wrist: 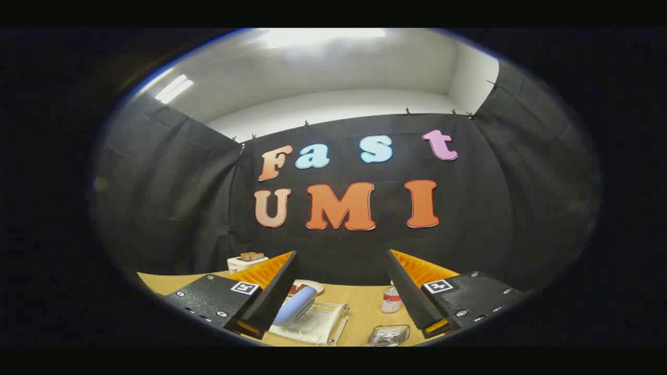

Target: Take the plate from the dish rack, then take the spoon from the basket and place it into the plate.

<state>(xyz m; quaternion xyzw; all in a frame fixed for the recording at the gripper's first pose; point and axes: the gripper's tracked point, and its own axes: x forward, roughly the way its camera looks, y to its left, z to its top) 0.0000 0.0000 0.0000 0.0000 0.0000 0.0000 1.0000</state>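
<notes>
Above the wooden surface (359, 304) the gripper (341, 291) hangs with its fingers spread wide apart and nothing held between them. Between and just ahead of the fingers sits a clear dish rack (312, 325) with a pale blue plate (296, 306) leaning upright in it, close beside the left finger (271, 291). Beyond the rack lies a small round dish (308, 286) with something reddish on it, and nearer the right finger (411, 291) stands a small bottle (391, 300). A clear wire basket (388, 335) sits low ahead of the right finger; whether a spoon lies inside is too small and glinting to tell. A white toaster (245, 262) with bread in it shows beyond the left finger. I judge the plate grasp to be the step at hand, and the risk is plain: the plate stands so near the left finger that a careless descent could knock it flat or shove the light rack sideways. Its smooth rim may also slip from the pads. The left finger covers part of the plate and rack.
</notes>
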